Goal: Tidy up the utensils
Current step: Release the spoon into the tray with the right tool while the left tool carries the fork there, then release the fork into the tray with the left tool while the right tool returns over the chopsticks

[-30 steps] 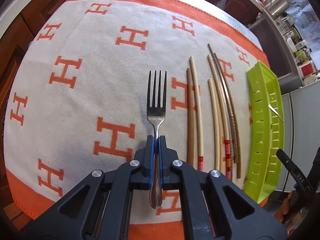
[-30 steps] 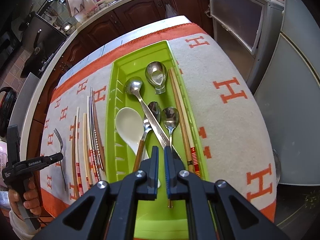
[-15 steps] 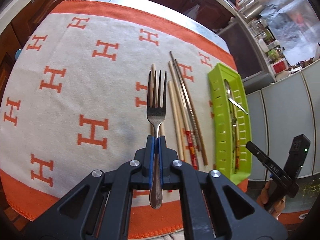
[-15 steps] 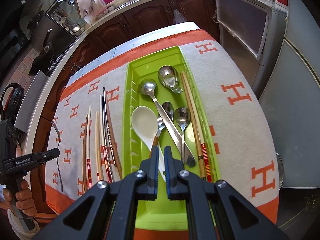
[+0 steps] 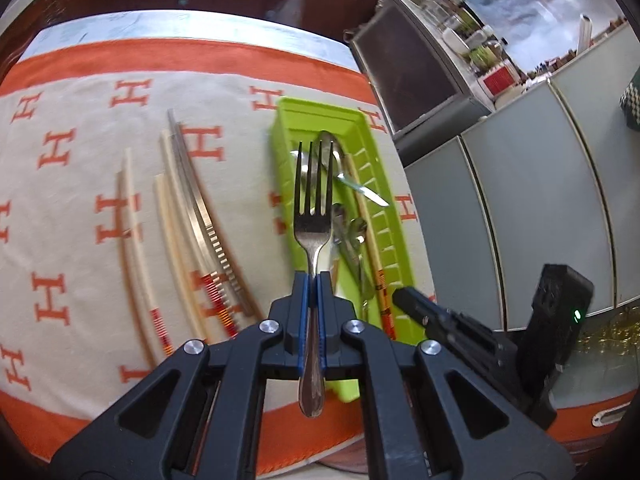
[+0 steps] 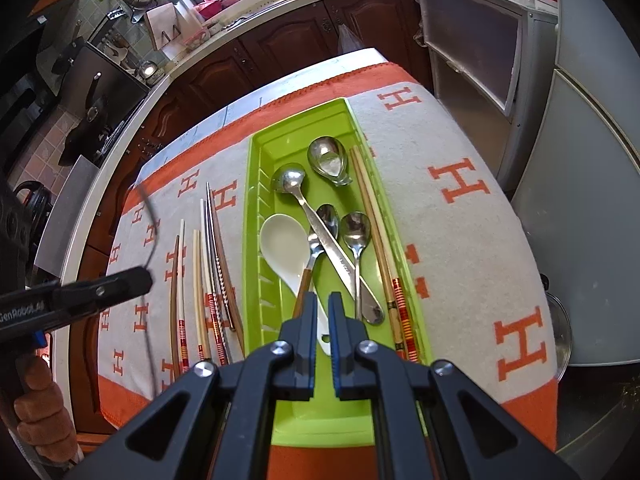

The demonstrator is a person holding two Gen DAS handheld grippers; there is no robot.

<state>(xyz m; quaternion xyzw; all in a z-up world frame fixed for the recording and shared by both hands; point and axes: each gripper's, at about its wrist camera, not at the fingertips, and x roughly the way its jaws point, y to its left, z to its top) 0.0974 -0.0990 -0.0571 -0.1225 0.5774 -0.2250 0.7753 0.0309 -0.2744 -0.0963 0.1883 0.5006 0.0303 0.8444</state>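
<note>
Left gripper, clamping fork, has swung from cloth to above tray at 12 o'clock; deposit imminent; right gripper empty, slightly parted.

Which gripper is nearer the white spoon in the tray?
Right. The right gripper hovers directly over the white spoon handle; the left gripper, holding the fork, is beside the tray.
</note>
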